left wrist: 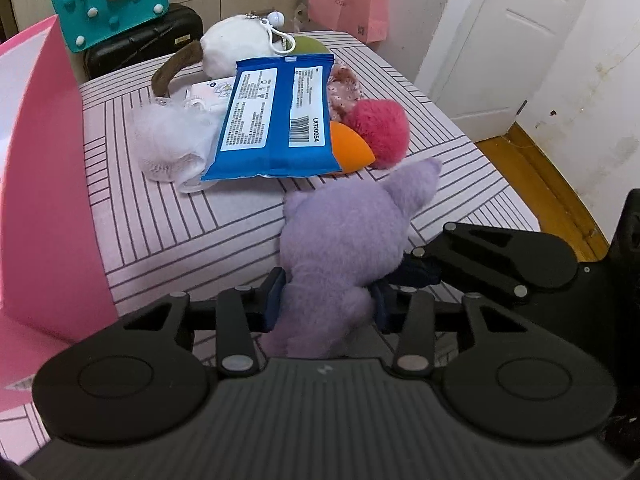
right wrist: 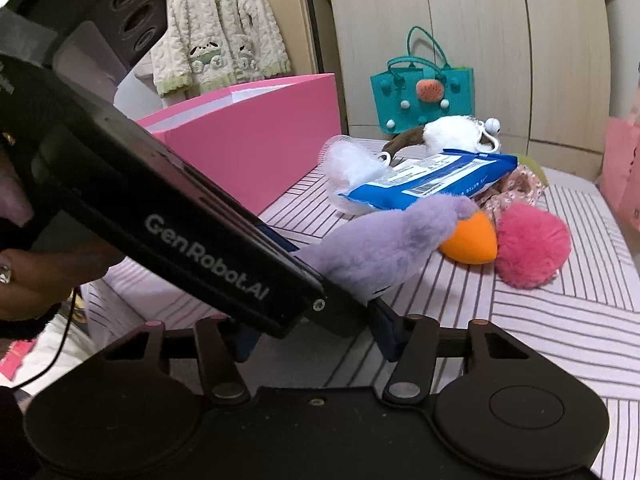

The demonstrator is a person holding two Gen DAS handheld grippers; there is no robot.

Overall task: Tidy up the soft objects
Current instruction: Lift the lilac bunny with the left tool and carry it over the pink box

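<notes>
purple plush (left wrist: 336,240) | left claw (left wrist: 326,300) clenched on it | right claw (right wrist: 316,340) state unclear, blocked; robe (right wrist: 216,28) right view only

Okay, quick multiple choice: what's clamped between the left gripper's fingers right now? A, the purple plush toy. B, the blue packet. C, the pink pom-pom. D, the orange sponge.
A: the left gripper has its pads pressed into the purple plush toy, while the blue packet, pink pom-pom and orange sponge lie apart on the striped bed.
</notes>
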